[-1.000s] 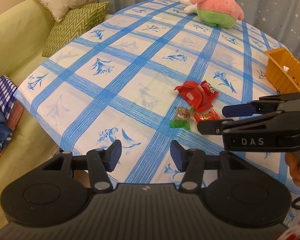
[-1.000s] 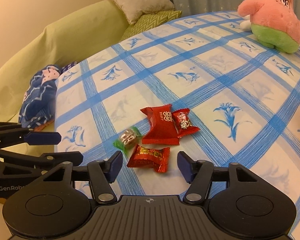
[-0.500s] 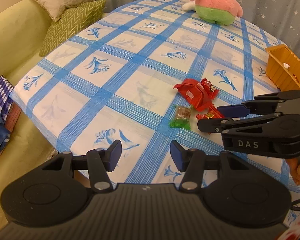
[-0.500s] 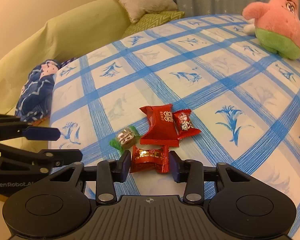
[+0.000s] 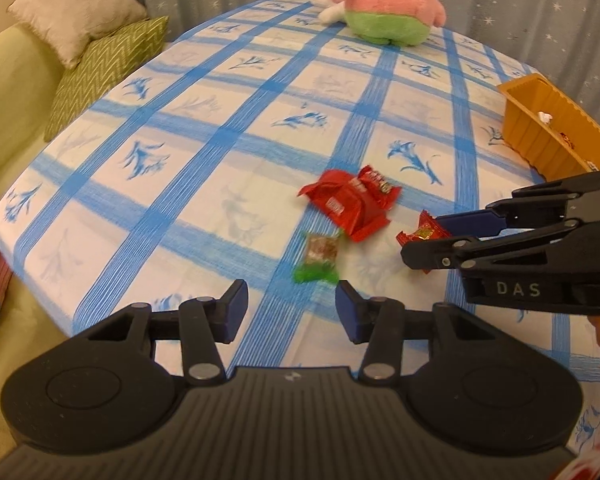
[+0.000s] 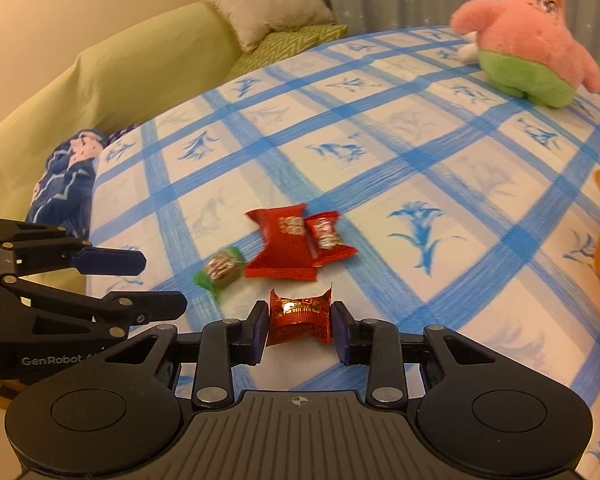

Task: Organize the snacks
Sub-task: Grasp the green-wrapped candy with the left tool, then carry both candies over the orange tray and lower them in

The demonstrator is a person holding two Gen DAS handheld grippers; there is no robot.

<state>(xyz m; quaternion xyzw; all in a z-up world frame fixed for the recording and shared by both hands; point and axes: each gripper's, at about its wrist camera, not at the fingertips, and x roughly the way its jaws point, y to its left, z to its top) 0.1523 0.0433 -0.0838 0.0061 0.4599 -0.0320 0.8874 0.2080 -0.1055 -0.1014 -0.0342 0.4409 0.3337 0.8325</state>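
On the blue-checked tablecloth [image 5: 204,152] lie a green-wrapped candy [image 5: 318,258], a large red packet [image 5: 348,204] and a small red candy [image 5: 378,186] leaning on it. My right gripper [image 6: 300,322] is shut on a second red candy [image 6: 300,312], whose wrapper crumples between the pads. In the left wrist view the right gripper [image 5: 422,238] holds this red candy [image 5: 424,231] to the right of the pile. My left gripper [image 5: 292,308] is closing with nothing between its jaws. The green candy lies just ahead of them.
An orange basket [image 5: 548,132] stands at the table's right edge, with small items inside. A pink and green plush toy [image 5: 380,4] sits at the far side. A green sofa with cushions [image 5: 96,60] runs along the left, and blue fabric [image 6: 64,184] lies on it.
My right gripper's jaws closed on the red candy and drew it away from the pile. My left gripper came closer to the green candy and its jaws narrowed.
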